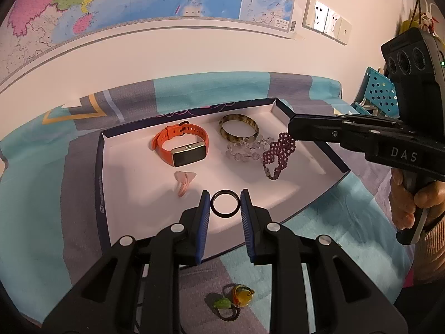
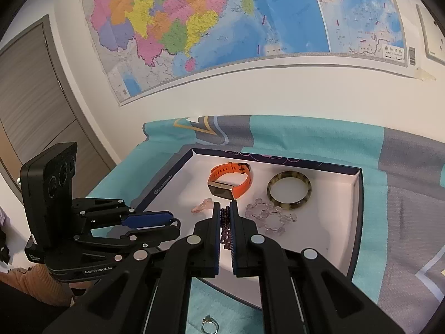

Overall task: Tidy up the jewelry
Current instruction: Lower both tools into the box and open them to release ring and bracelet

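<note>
A white-lined tray (image 1: 133, 194) (image 2: 333, 239) holds an orange smartwatch (image 1: 180, 147) (image 2: 230, 183), a mottled bangle (image 1: 238, 131) (image 2: 289, 190), a clear bead bracelet (image 1: 244, 149) (image 2: 271, 218) and a pink hair clip (image 1: 184, 181) (image 2: 201, 206). My left gripper (image 1: 225, 203) is shut on a black ring (image 1: 225, 203) above the tray's near edge. My right gripper (image 2: 225, 208) is shut on a purple bead bracelet (image 2: 225, 228) (image 1: 278, 153), which hangs over the tray's right side.
The tray lies on a teal and grey cloth (image 1: 41, 222) (image 2: 403, 222). A hair tie with green and orange charms (image 1: 233, 300) lies on the cloth in front of the tray. A small ring (image 2: 209, 326) lies there too. A blue perforated basket (image 1: 375, 91) stands right.
</note>
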The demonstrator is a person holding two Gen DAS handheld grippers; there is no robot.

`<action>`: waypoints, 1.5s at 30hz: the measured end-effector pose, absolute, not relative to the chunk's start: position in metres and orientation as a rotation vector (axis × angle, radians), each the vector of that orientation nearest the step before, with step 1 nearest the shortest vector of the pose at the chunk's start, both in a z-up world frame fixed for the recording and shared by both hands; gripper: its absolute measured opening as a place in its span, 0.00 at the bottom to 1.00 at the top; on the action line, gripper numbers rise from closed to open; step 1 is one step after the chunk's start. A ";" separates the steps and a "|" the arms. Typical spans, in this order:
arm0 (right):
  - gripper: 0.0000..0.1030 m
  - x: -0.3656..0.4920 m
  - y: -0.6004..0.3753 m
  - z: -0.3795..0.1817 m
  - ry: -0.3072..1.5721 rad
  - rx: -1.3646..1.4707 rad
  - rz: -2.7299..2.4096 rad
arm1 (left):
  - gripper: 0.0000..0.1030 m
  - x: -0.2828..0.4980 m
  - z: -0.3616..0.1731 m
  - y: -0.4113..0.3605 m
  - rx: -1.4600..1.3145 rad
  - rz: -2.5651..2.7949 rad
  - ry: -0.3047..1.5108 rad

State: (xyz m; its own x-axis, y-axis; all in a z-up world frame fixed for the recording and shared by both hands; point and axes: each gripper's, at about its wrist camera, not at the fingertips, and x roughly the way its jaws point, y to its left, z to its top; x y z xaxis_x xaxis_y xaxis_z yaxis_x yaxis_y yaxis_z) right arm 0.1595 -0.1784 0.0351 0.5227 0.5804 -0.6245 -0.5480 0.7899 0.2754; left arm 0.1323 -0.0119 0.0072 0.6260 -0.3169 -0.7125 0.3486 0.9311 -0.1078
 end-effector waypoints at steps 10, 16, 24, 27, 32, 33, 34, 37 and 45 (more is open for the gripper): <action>0.05 0.166 -0.175 0.031 0.774 0.051 0.674 | 0.22 0.140 0.002 -0.012 0.038 -0.374 0.824; 0.05 0.168 -0.173 0.030 0.777 0.050 0.680 | 0.22 0.143 -0.001 -0.011 0.033 -0.368 0.830; 0.05 0.173 -0.170 0.028 0.785 0.059 0.687 | 0.22 0.148 -0.004 -0.011 0.030 -0.358 0.839; 0.05 0.176 -0.169 0.026 0.787 0.062 0.688 | 0.22 0.150 -0.003 -0.012 0.032 -0.354 0.838; 0.05 0.181 -0.169 0.022 0.796 0.056 0.677 | 0.22 0.155 -0.005 -0.013 0.038 -0.345 0.843; 0.05 0.182 -0.169 0.021 0.799 0.051 0.672 | 0.22 0.157 -0.005 -0.013 0.038 -0.342 0.846; 0.05 0.184 -0.170 0.020 0.802 0.049 0.669 | 0.22 0.158 -0.006 -0.013 0.038 -0.338 0.850; 0.05 0.187 -0.174 0.015 0.814 0.052 0.657 | 0.22 0.162 -0.010 -0.012 0.037 -0.330 0.862; 0.05 0.189 -0.182 0.007 0.831 0.036 0.624 | 0.22 0.169 -0.017 -0.014 0.044 -0.323 0.883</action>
State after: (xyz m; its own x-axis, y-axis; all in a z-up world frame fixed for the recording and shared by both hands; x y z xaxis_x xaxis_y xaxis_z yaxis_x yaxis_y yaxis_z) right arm 0.1894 -0.1823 0.0069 0.5075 0.5309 -0.6787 -0.5037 0.8218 0.2663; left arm 0.1690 -0.0140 -0.0173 0.5900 -0.2596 -0.7646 0.2954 0.9507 -0.0948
